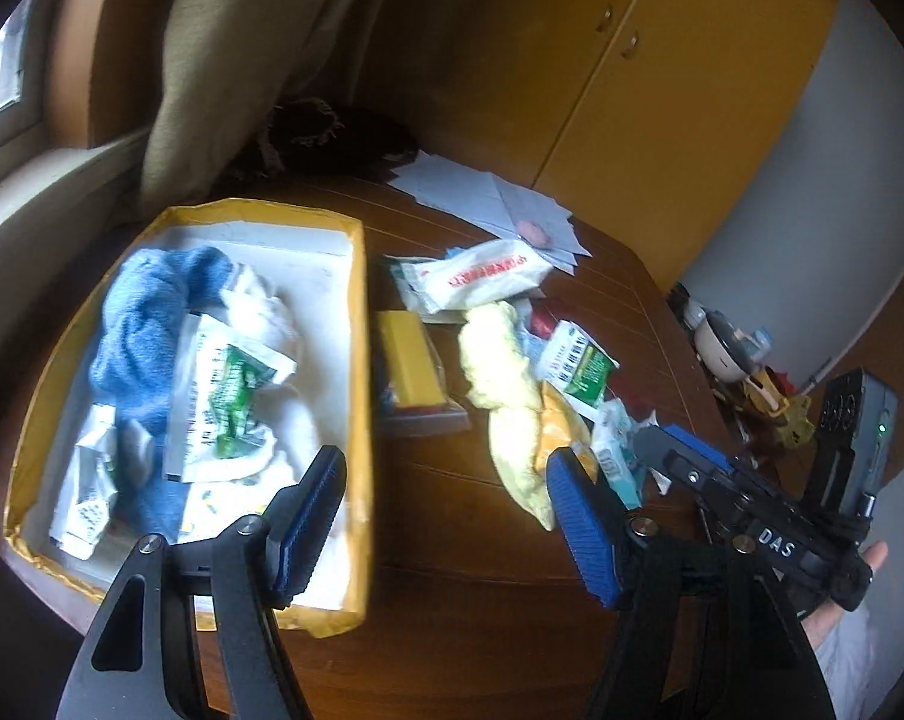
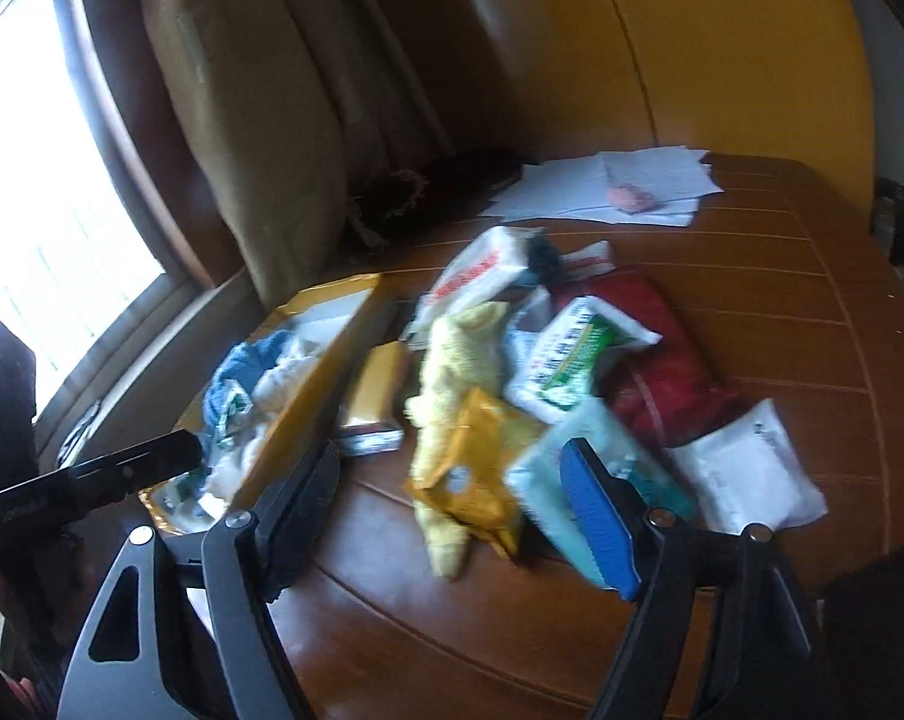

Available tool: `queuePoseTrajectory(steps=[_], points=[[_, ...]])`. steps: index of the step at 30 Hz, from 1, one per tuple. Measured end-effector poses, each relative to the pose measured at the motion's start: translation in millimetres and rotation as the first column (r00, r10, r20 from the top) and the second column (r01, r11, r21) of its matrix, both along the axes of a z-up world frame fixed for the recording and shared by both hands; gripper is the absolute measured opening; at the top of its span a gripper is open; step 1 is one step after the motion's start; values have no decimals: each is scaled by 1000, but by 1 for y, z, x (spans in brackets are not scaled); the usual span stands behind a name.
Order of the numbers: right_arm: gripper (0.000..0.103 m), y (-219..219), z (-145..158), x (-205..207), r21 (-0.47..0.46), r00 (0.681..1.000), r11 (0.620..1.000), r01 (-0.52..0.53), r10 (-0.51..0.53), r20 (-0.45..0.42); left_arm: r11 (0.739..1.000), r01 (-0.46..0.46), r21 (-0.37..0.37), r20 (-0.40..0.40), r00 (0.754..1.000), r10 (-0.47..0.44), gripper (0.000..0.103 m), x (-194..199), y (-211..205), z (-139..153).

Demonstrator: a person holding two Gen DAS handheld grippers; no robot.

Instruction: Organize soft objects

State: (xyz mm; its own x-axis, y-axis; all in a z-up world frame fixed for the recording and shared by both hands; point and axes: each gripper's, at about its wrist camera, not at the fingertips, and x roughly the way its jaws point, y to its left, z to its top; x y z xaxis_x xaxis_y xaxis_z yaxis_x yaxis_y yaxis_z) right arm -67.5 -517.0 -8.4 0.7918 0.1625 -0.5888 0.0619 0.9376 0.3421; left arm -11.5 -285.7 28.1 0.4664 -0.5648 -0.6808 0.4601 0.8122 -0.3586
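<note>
Your soft stuff is split in two rn. The yellow box [image 1: 365, 360] on the left of the table [image 1: 481, 600] already has a crumpled blue cloth [image 1: 146, 330], a white cloth [image 1: 260, 312] and some green/white packets [image 1: 230, 402] in it. Right of the box there's a loose pile w/ a fluffy pale yellow cloth [image 1: 505, 372] in the middle, a white pack w/ red print [image 1: 481, 276] at the far end, a green/white pack [image 2: 571, 354], something red [image 2: 661, 360], an orange-yellow pouch [image 2: 475, 462] and a white pouch [image 2: 751, 468] nearer you.

Both your tools are wide open w/ nothing in them: left tool [image 1: 446, 516] over the box's near right corner, right tool [image 2: 452, 516] over the near edge of the pile.

Table's glossy brown wood, papers [image 1: 499, 204] at the far side. Tan curtain [image 1: 230, 60] + window [image 2: 44, 180] on the left, yellow cupboard [image 1: 661, 90] at the back.
</note>
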Motion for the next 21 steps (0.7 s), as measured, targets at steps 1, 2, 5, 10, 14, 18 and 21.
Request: queuePoseTrajectory(steps=[1,2,5,10,14,18,21], points=[[76,-8,-2,0,-6,1000,1000,20,-20,-10,1000,17,7,-1,1000,-17,73,-2,-8,0],[76,-17,-4,0,-4,999,999,40,-40,-15,999,30,13,-1,1000,-30,73,-4,-16,0],[76,-42,-15,5,44,996,996,83,-81,-40,997,68,30,-12,998,-68,73,-6,-37,-4],[76,-52,-36,15,101,991,991,82,-70,-113,992,120,39,-41,992,-119,73,-3,-61,-10],[76,-39,-40,4,91,993,996,21,-11,-116,992,118,38,-66,991,-116,73,4,-69,-15],[76,-27,-39,-11,73,995,997,-28,35,-99,993,113,33,-85,990,-110,73,8,-71,-20],[76,-37,-29,-6,63,998,998,13,-9,-67,994,108,20,-95,990,-105,73,10,-71,-21]])
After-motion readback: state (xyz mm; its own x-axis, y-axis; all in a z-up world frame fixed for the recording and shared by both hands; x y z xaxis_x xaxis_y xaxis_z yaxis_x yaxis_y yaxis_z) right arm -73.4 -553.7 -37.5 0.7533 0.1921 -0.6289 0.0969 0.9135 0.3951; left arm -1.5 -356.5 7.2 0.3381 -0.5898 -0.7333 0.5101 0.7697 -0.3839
